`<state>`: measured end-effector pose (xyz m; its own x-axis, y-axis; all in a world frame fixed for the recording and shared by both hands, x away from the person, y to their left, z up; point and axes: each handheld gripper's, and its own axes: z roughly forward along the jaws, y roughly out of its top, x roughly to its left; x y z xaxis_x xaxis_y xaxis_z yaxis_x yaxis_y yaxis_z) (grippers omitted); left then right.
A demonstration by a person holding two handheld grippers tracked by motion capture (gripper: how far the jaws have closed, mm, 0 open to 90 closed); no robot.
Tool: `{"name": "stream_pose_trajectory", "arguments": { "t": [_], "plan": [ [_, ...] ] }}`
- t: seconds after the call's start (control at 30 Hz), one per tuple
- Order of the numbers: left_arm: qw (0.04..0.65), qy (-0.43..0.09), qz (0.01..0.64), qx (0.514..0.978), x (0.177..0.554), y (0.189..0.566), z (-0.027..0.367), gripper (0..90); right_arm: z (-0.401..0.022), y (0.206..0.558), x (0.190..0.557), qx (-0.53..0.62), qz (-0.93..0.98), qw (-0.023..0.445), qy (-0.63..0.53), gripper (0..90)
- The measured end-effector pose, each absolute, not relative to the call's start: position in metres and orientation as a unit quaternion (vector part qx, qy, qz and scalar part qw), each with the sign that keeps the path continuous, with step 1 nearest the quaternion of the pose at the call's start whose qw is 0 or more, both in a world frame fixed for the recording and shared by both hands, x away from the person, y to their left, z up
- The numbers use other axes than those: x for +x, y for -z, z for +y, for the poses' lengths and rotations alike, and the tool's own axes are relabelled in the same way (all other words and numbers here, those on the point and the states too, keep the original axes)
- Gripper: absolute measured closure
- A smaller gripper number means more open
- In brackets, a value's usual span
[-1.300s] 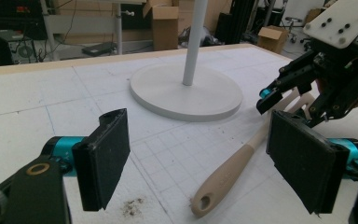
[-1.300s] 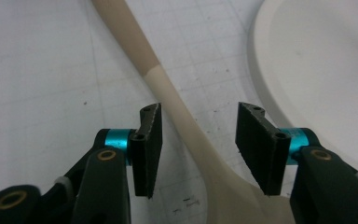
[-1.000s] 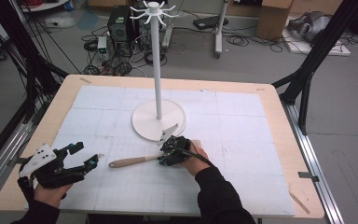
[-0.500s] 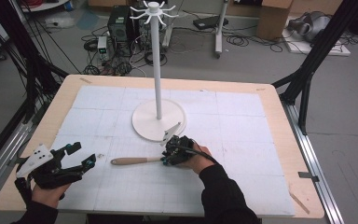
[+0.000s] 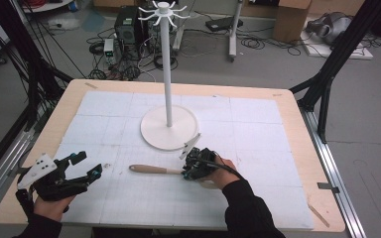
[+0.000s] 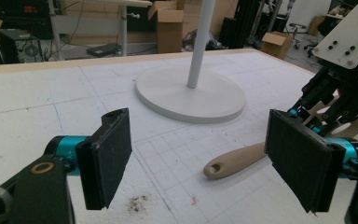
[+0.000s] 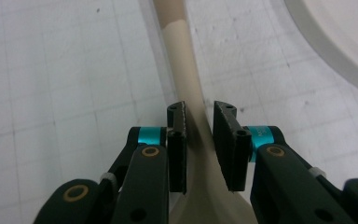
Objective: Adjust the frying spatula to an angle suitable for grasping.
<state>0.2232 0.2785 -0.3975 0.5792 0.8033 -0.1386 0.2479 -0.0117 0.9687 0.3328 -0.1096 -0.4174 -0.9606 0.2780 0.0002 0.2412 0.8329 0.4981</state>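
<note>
Beige and stiff-looking, the spatula [image 5: 155,169] lies flat on the white foam-covered tabletop [image 5: 258,193], just in front of the white stand's [image 5: 169,126] round base. The right hand-held gripper [image 7: 200,122] has just been closing and now pinches the handle's neck where it widens toward the blade. It looks light and smooth, so a grip there may pivot; nearer mid-handle would balance better. The left hand-held gripper [image 6: 200,156] hangs wide open, empty, near the handle's end.

No readable text in any view.
No words, labels, brands, numbers or signs can be made out on anything near either gripper; the white mat [image 5: 258,198] under them carries just a faint printed grid of lines, without lettering.
</note>
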Motion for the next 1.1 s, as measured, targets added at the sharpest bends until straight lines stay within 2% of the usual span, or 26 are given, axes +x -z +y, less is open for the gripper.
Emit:
{"name": "stream_pose_trajectory", "arguments": {
  "t": [1.1],
  "plan": [
    [0.576, -0.232, 0.385, 0.683, 0.226, 0.4, 0.269, 23.3, -0.223, 0.417, 0.3, 0.265, 0.93, 0.047, -0.252, 76.5]
  ]
}}
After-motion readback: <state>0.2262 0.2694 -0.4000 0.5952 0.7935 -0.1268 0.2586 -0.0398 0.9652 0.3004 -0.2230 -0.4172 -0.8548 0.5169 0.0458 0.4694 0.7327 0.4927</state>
